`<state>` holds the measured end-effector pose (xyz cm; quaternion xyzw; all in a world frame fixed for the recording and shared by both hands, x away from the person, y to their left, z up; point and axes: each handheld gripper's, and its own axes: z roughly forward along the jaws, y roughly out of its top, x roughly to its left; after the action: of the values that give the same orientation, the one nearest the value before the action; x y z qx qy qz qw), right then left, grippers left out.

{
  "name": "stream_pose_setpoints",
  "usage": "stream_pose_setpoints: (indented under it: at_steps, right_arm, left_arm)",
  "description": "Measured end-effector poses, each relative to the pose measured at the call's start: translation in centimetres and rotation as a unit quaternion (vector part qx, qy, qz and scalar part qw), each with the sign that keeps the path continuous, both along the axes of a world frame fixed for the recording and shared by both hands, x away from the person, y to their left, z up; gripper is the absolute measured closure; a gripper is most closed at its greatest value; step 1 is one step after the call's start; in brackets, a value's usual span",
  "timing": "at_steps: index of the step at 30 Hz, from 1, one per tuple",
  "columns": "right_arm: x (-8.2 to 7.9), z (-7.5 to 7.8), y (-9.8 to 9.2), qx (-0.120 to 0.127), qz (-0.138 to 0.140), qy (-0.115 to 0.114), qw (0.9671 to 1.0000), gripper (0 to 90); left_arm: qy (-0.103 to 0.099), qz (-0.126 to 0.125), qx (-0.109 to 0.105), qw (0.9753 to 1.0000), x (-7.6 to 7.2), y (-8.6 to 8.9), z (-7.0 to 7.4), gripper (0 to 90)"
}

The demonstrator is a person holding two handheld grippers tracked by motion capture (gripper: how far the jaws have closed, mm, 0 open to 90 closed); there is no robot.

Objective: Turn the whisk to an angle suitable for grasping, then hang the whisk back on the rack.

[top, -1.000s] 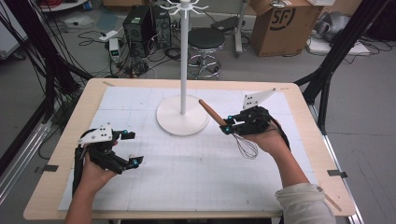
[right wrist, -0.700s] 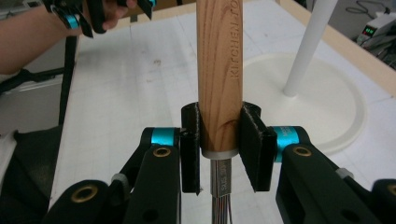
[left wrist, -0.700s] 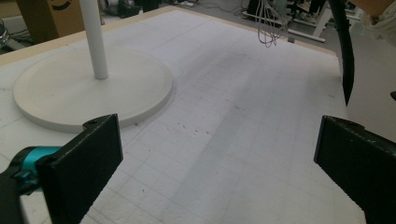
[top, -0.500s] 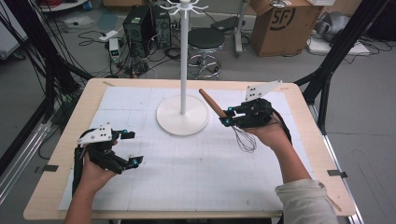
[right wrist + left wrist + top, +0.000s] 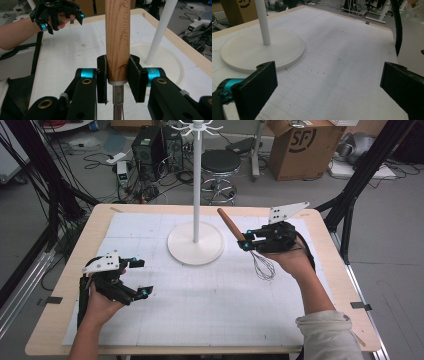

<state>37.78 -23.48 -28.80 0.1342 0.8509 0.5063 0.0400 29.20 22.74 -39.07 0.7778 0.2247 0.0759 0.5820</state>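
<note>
The right gripper has its fingers clenched on a whisk, held above the counter near its right edge, wire loops hanging down; its own view alone shows "KITCHEN" engraved in the smooth round wooden handle. The left gripper rests near the left edge with fingers released, spread wide over a white gridded mat. A white stand, thin pole on a round flat base, sits toward the far edge, with cables and a cardboard box on the floor beyond.

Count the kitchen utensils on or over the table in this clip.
1. A wooden-handled whisk, held clear of the table at the right side by the right tongs, shut on its handle, wire end hanging down. The left tongs are open.
</note>
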Motion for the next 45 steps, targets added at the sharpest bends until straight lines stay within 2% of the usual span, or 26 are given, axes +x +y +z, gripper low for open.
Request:
stream_pose_setpoints:
  at_steps: [13, 19, 25, 32, 34, 35, 36, 37, 44, 45]
  right_arm:
    - [0.2, 0.5, -0.6, 0.012, -0.008, -0.007, 0.9999, 71.0]
    - [0.8, 1.2, -0.7, 0.021, -0.019, -0.017, 0.9995, 71.0]
    - [1.6, 2.2, -0.3, 0.026, -0.019, -0.02, 0.9993, 71.0]
    - [2.7, 3.7, -0.1, 0.031, -0.021, -0.027, 0.9989, 71.0]
    - [3.4, 4.7, 0.1, 0.025, -0.02, -0.039, 0.9987, 71.0]
    - [3.4, 5.1, 0.1, 0.024, -0.023, -0.03, 0.999, 71.0]
    - [3.8, 5.4, 0.2, 0.023, -0.022, -0.038, 0.9988, 71.0]
    - [4.0, 5.7, 0.2, 0.02, -0.025, -0.036, 0.9988, 71.0]
    - [5.6, 7.7, 0.0, 0.031, -0.035, -0.05, 0.9976, 71.0]
    - [6.1, 8.3, -0.1, 0.031, -0.04, -0.045, 0.9977, 70.9]
  left_arm:
    - [-0.002, 0.003, -0.003, 1.0, 0.1, 0.2, 0.3, 1.7]
    - [-0.003, 0.002, -0.002, 1.0, 0.0, 0.1, 0.3, 1.7]
    - [-0.001, 0.003, -0.007, 1.0, 0.1, 0.2, 0.3, 1.7]
    - [-0.002, -0.001, -0.005, 1.0, 0.1, 0.0, 0.3, 1.7]
    - [-0.002, -0.001, -0.005, 1.0, 0.1, 0.0, 0.3, 1.6]
    - [-0.001, -0.001, -0.004, 1.0, 0.1, -0.1, 0.3, 1.6]
    - [-0.001, -0.002, -0.004, 1.0, 0.1, -0.1, 0.3, 1.7]
    - [-0.001, -0.002, -0.004, 1.0, 0.1, -0.1, 0.3, 1.7]
    - [0.0, -0.003, -0.005, 1.0, 0.1, -0.1, 0.3, 1.7]
    - [-0.001, -0.004, -0.003, 1.0, 0.1, -0.1, 0.3, 1.7]
